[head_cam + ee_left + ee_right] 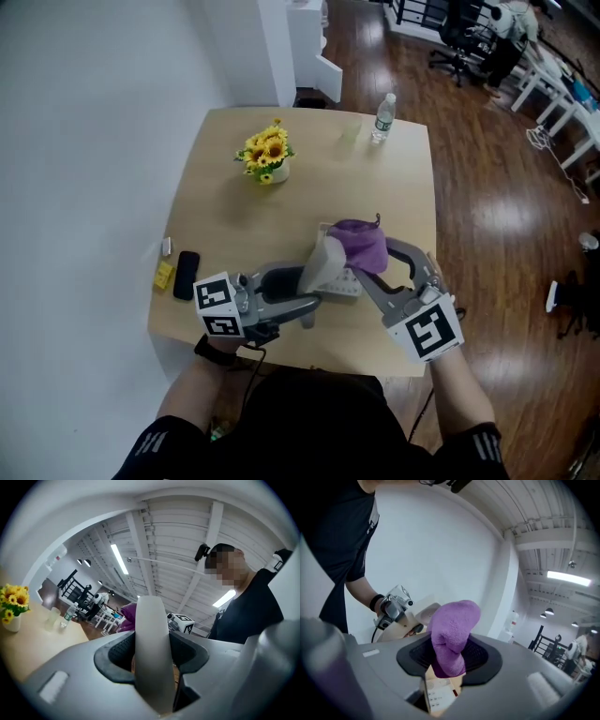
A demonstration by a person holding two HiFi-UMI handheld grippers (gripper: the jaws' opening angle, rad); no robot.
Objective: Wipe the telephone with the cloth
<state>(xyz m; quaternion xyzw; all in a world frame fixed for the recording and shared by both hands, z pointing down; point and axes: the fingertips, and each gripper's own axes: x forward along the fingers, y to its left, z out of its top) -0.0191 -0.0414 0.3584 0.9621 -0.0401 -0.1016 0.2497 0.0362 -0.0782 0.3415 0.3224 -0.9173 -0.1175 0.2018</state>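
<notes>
**Left hand-held gripper**: clenched on the pale handset of the telephone, with a jaw pressed to each side of its grip. The handset is lifted and tilted up off its base.

**Right hand-held gripper**: clamped on a bunched purple cloth, which bulges out past the jaw tips. The cloth sits at the handset's upper end, just right of the left hand-held gripper. Whether they actually touch cannot be told.

**Telephone base**: on the wooden counter, below and between the two hand-held grippers. Its keypad shows under the right jaws.

**Black mobile**, **yellow object**: on the counter just left of the left hand-held gripper, near the edge.

**Sunflowers**, in a white pot: well beyond the left hand-held gripper.

**Water bottle**, **clear cup**: at the far counter edge, well beyond the right hand-held gripper.
</notes>
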